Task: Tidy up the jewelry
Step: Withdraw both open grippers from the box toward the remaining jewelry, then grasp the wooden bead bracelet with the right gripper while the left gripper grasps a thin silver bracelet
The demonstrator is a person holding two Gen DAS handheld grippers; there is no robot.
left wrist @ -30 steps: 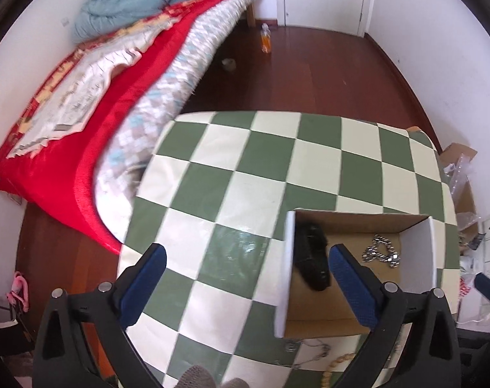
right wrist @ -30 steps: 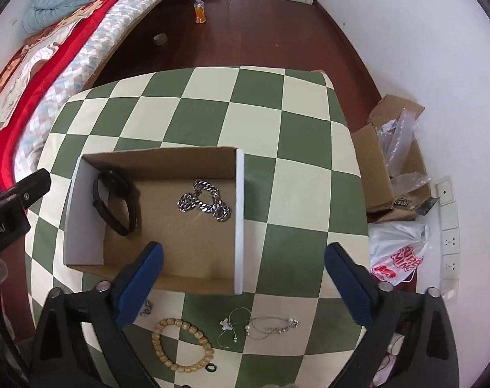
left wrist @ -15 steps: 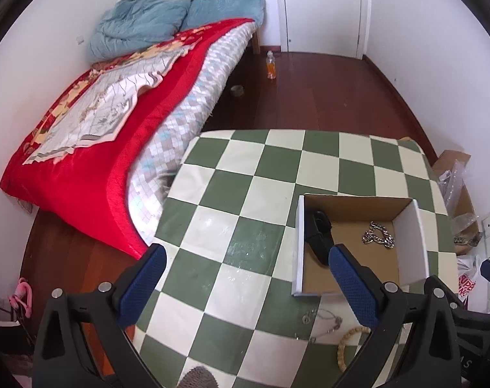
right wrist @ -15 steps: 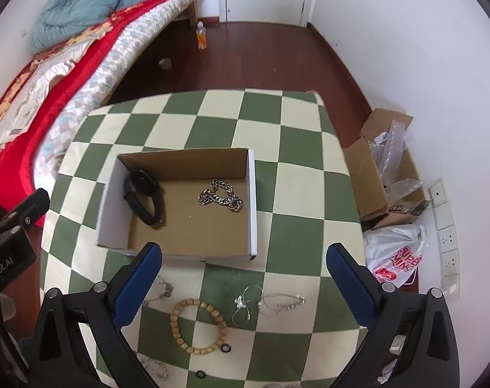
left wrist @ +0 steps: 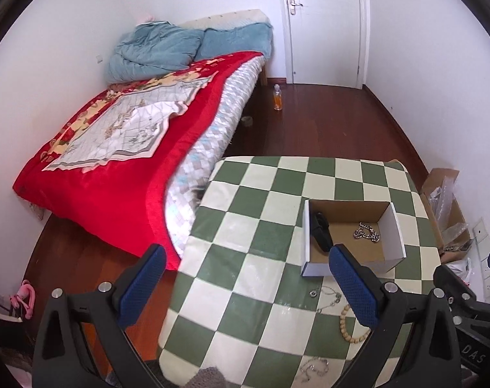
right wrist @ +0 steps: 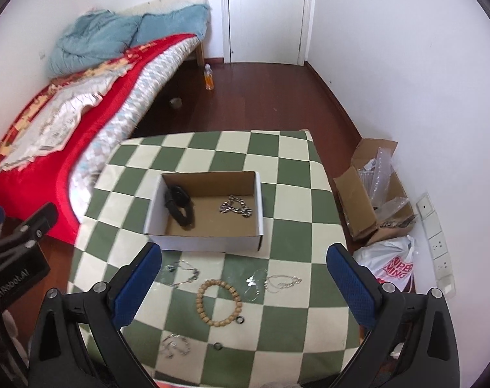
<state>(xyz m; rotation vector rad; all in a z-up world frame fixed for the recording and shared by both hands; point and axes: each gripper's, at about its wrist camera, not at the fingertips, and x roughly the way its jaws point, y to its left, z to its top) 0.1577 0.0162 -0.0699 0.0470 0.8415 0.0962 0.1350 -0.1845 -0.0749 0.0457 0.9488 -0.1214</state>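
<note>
Both tongs (right wrist: 243, 278) spread wide above box (right wrist: 206, 241), holding nothing.

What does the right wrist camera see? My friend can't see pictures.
A cardboard box on a checkered table holds a black band and silver chain. A bead bracelet lies in front, between the open right claw.

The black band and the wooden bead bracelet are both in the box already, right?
Not quite. The black band is in the box, but the bead bracelet lies on the checked table in front of it. The right wrist view shows this. A silver chain is the band's companion inside.
</note>
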